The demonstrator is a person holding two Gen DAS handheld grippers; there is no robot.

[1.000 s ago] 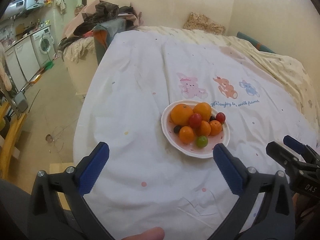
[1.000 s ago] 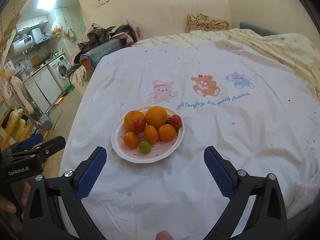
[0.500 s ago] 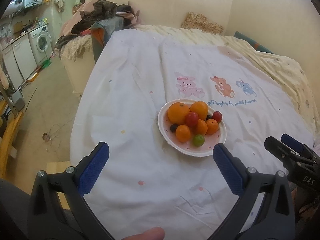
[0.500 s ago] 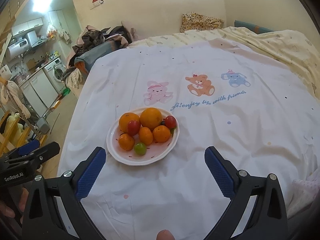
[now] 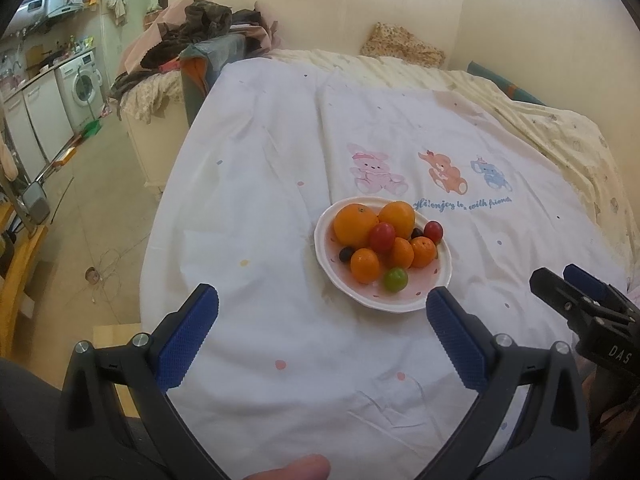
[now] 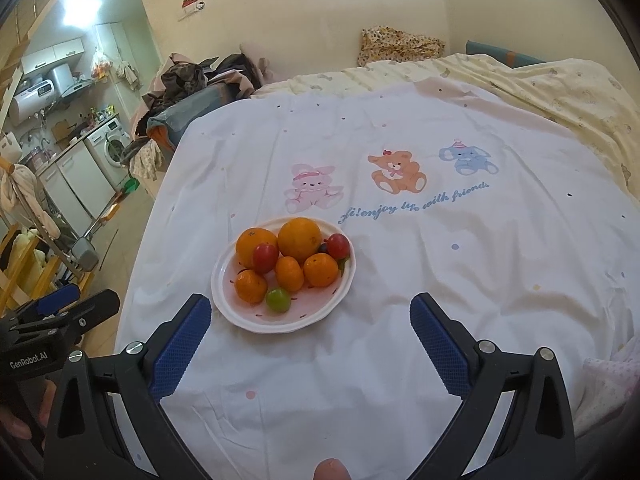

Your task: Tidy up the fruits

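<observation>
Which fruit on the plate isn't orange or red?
The small green round fruit at the near edge of the pile on the white plate. Apart from small dark berries tucked in, it's the only green one.

"enjoy life with friends" on bedsheet (image 6: 400,300); "GenRobot.AI" on left hand-held gripper (image 6: 60,312).
</observation>
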